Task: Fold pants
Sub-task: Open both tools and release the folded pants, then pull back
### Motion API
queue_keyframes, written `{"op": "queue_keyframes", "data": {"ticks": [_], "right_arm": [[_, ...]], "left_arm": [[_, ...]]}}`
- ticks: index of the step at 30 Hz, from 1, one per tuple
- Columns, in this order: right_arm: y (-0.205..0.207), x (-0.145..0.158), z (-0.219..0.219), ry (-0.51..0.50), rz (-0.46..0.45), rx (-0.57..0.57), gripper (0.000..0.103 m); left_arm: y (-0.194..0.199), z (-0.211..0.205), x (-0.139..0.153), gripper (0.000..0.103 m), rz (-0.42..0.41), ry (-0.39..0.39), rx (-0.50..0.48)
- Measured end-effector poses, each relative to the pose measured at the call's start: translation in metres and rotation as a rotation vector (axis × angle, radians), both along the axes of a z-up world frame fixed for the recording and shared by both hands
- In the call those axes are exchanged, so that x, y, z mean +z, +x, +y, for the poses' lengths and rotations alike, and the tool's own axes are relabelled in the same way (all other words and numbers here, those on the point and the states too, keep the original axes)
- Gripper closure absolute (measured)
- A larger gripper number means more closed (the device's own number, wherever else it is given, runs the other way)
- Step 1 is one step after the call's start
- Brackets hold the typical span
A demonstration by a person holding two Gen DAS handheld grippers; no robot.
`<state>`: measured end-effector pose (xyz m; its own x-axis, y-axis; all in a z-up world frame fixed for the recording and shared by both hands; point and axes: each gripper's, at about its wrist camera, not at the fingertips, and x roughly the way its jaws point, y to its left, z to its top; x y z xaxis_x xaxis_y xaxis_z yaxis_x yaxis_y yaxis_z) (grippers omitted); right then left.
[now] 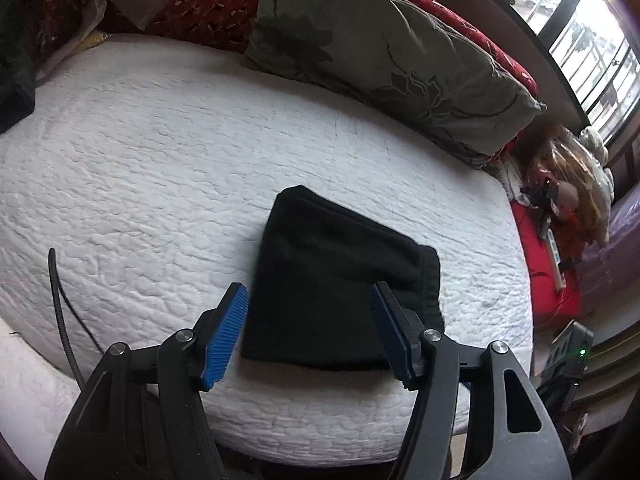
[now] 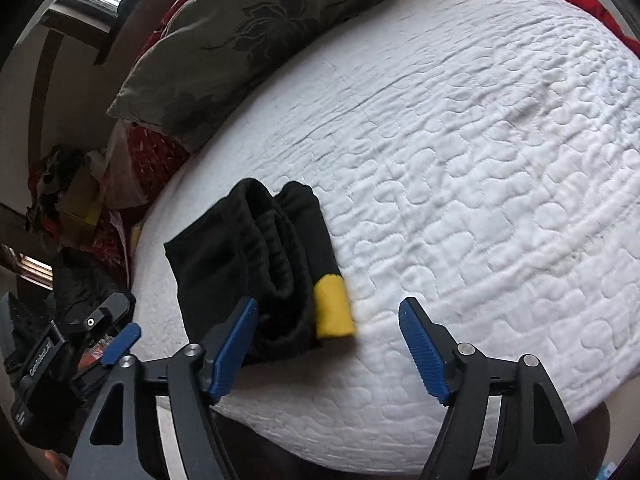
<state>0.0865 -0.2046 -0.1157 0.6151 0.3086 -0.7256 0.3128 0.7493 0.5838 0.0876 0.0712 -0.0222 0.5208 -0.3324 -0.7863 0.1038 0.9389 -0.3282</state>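
White mattress [image 1: 160, 140] holds folded black pants [image 1: 340, 280] ahead of both spread, empty grippers, left [image 1: 312, 332] and right [image 2: 332, 348]; folding looks done, next just tidy or retreat.

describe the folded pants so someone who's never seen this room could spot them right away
Start at the white quilted mattress with a grey-green floral pillow along its far edge. Near the mattress's front edge lies one compact black bundle, the folded pants. It is the only dark item on the white quilting, and a yellow patch shows at one end.
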Motion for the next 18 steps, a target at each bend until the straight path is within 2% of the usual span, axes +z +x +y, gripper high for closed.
{"op": "queue_keyframes", "data": {"ticks": [4, 9, 12, 15, 16, 18], "right_arm": [[-0.01, 0.008, 0.009, -0.079, 0.006, 0.008, 0.022], [-0.019, 0.018, 0.019, -0.165, 0.009, 0.021, 0.015], [-0.026, 0.025, 0.021, -0.207, 0.004, 0.007, 0.013], [-0.029, 0.029, 0.021, -0.198, -0.014, 0.013, 0.013], [-0.029, 0.029, 0.019, -0.179, -0.013, 0.015, 0.013], [-0.029, 0.028, 0.016, -0.149, -0.017, 0.016, 0.013]], "left_arm": [[-0.006, 0.004, 0.0, 0.04, 0.003, 0.052, 0.007], [-0.017, 0.012, 0.007, 0.039, -0.012, 0.172, 0.033], [-0.024, 0.022, 0.018, 0.038, -0.031, 0.185, 0.055], [-0.027, 0.032, 0.033, 0.032, -0.067, 0.187, 0.081], [-0.027, 0.035, 0.038, 0.027, -0.082, 0.195, 0.085], [-0.027, 0.038, 0.046, 0.023, -0.101, 0.213, 0.092]]}}
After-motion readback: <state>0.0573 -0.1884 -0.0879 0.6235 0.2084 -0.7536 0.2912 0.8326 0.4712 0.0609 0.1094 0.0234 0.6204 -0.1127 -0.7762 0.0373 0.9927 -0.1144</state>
